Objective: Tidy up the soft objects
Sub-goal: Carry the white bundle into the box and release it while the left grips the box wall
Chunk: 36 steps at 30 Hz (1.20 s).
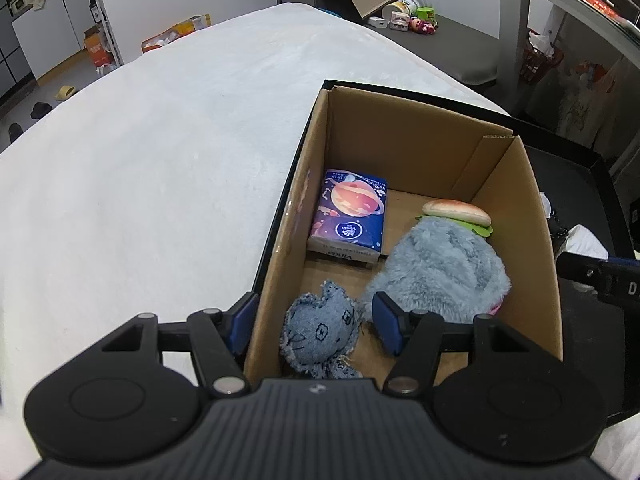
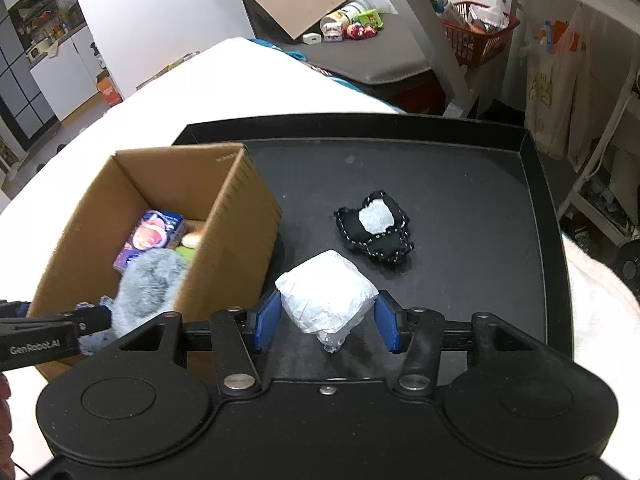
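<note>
An open cardboard box [image 1: 404,128] holds a planet-print tissue pack [image 1: 350,216], a fluffy grey-blue plush [image 1: 440,264], a toy burger [image 1: 456,210] and a denim mouse toy [image 1: 320,330]. My left gripper [image 1: 316,322] is open above the box's near left corner, with the denim toy lying between its fingers. My right gripper [image 2: 328,322] is open around a white wrapped bundle [image 2: 326,298] on the black tray [image 2: 460,168]; the pads stand beside it, contact unclear. A black stitched soft toy [image 2: 376,228] lies further back on the tray. The box also shows in the right wrist view [image 2: 240,216].
The box and tray rest on a white fleecy surface [image 1: 140,160]. The left gripper's body [image 2: 40,336] shows at the left of the right wrist view. A grey bench with toys and a leaning board [image 1: 404,16] stands behind. A red basket [image 2: 480,40] sits at far right.
</note>
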Available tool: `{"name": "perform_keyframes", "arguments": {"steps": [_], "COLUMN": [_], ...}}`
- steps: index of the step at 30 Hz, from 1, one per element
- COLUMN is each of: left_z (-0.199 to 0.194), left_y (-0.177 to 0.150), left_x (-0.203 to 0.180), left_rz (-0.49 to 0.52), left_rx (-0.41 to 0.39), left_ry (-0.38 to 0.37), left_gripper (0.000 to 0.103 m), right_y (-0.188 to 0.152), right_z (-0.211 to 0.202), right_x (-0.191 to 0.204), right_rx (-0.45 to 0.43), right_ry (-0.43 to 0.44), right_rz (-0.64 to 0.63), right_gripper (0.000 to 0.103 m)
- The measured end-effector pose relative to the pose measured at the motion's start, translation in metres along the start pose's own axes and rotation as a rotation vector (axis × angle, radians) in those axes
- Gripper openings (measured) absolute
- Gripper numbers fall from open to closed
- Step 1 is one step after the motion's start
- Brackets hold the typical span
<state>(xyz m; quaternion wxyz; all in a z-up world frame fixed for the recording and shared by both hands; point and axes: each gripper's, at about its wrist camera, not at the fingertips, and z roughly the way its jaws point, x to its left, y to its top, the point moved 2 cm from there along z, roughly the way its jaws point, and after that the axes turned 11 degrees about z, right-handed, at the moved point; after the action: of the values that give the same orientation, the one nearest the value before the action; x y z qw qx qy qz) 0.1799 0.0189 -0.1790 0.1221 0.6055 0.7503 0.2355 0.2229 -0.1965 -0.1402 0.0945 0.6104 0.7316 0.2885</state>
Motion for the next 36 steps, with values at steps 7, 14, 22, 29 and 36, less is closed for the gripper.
{"name": "perform_keyframes", "arguments": {"steps": [7, 14, 22, 29, 36], "left_z": [-0.005, -0.008, -0.011, -0.010, -0.008], "left_y": [-0.001, -0.003, -0.007, -0.012, -0.019], "left_x": [0.009, 0.016, 0.025, 0.033, 0.039], "left_rz": [-0.017, -0.031, -0.041, -0.047, -0.061], "left_rx": [-0.010, -0.018, -0.023, -0.028, -0.031], "left_ry": [-0.016, -0.035, -0.057, -0.084, -0.099], "left_gripper": [0.061, 0.061, 0.061, 0.061, 0.061], "right_y": [0.007, 0.011, 0.010, 0.005, -0.003], "right_z": [-0.019, -0.036, -0.046, -0.048, -0.049], "right_x": [0.014, 0.032, 0.052, 0.069, 0.084], "right_rx": [-0.027, -0.044, -0.049, -0.036, -0.023], "right_ry": [0.010, 0.029, 0.056, 0.080, 0.093], "right_rz": [-0.004, -0.028, -0.047, -0.069, -0.090], "right_gripper": [0.050, 0.050, 0.050, 0.050, 0.050]}}
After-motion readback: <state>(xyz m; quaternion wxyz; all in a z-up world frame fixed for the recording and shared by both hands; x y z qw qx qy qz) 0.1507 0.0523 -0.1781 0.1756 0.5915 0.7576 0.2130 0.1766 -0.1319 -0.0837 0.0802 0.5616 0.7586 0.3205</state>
